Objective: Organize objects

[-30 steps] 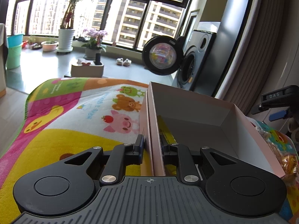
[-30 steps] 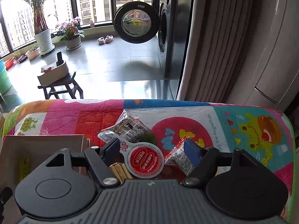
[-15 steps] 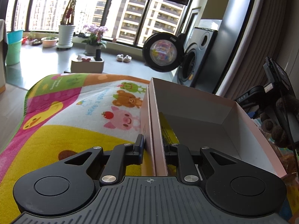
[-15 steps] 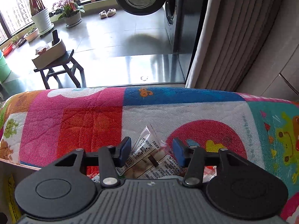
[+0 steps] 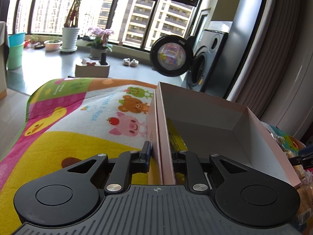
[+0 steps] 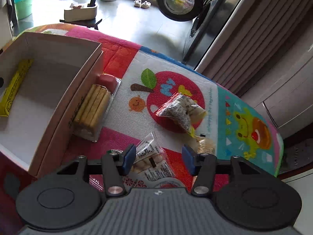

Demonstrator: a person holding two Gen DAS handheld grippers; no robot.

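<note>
My left gripper [image 5: 160, 154] is shut on the left wall of the pink cardboard box [image 5: 164, 133], with one finger outside and one inside. A yellow bar [image 5: 176, 139] lies in the box along that wall; it shows again as the yellow bar [image 6: 15, 86] in the right wrist view. My right gripper [image 6: 158, 159] is open low over the play mat. A clear snack packet [image 6: 150, 154] lies between its fingers and touches only the left one. Beside the box [image 6: 84, 90] lies a biscuit-stick pack [image 6: 92, 107] with a red dip cup.
Another clear snack packet [image 6: 180, 111] rests on the mat's red apple print, and a smaller one [image 6: 205, 145] lies near my right finger. A round red-lidded pack [image 6: 166, 185] is partly under the gripper. The mat's edge [image 6: 277, 156] drops off at the right. Beyond are floor, washing machine and plants.
The right gripper's view pulled back and swung left, so the box and biscuit pack now show. Its fingers are narrower than a second ago. The left gripper kept its hold on the box wall.
</note>
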